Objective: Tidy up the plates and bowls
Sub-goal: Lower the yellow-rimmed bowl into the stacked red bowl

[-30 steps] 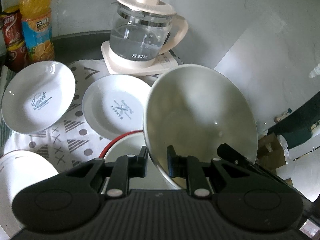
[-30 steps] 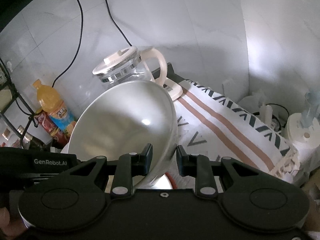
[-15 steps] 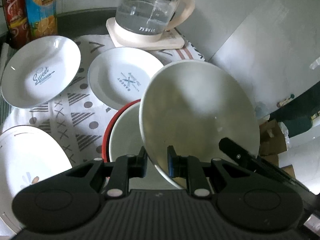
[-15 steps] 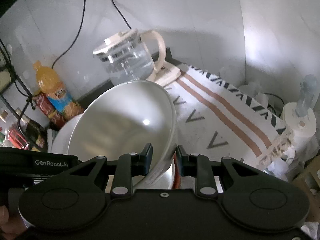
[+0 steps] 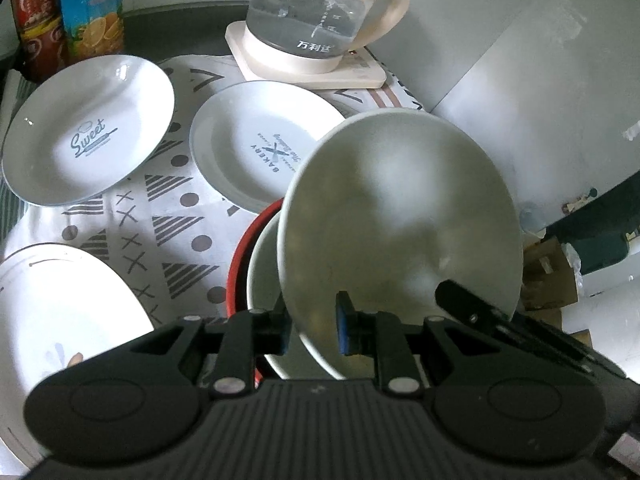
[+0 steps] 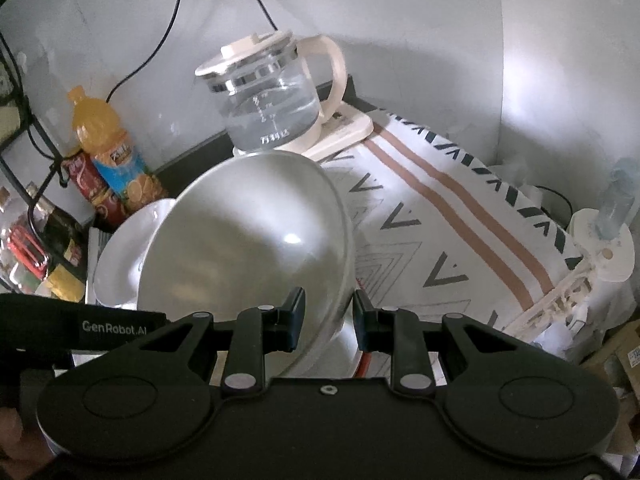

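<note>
Left hand-held gripper (image 5: 311, 330) clamped the near rim of a large white bowl (image 5: 400, 216), one finger inside the wall, one outside. Bowl was smooth glazed ceramic, round and deep, tilted steeply with its opening facing the left camera. Right hand-held gripper (image 6: 329, 320) pinched the same bowl's (image 6: 248, 240) opposite rim, seen from the glossy outer side; both sets of black jaws narrow, closed on the thin wall. Bowl was held just above a smaller white bowl (image 5: 262, 276) nested in a red-rimmed dish (image 5: 236, 268), near centre of the desk.

Near left: edge of a large white plate (image 5: 60, 300), flat and smooth. Underneath, a soft white cloth (image 5: 160, 216) printed with grey triangles, crosses and dots. Further back: shallow round plate marked "BAKERY" (image 5: 256, 144) and, to its left, another marked "Sweet" (image 5: 88, 128), both shiny.

Far centre: glass kettle (image 5: 316, 12) with a cream handle on a cream square base. Far left: orange juice bottle (image 5: 94, 8) and a red bottle (image 5: 34, 16) beside it.
</note>
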Demonstrator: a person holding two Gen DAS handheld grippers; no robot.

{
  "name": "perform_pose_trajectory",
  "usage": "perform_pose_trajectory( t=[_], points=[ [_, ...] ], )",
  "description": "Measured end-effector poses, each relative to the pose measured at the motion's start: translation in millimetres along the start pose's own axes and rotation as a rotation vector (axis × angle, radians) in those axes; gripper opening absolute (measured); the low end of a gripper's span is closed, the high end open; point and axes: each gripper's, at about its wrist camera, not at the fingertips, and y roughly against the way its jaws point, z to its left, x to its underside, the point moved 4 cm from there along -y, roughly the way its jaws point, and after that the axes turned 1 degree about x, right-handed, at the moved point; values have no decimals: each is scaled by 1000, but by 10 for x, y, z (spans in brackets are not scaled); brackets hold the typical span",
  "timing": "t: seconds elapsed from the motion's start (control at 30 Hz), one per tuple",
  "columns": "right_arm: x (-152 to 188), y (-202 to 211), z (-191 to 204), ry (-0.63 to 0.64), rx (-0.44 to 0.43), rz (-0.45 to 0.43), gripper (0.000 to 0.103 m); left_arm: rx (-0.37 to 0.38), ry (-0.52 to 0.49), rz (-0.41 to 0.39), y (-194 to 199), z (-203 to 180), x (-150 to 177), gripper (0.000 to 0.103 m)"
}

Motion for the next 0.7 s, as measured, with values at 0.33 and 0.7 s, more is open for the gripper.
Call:
perform_pose_trajectory(
  t=[0.33,0.7],
  points=[
    [87,-99,47,18,-3,58,29,-8,34,37,-58,104,64,20],
    [44,-50,51,13,-6,69,46,17,40,-12,119,90,13,41]
  ],
)
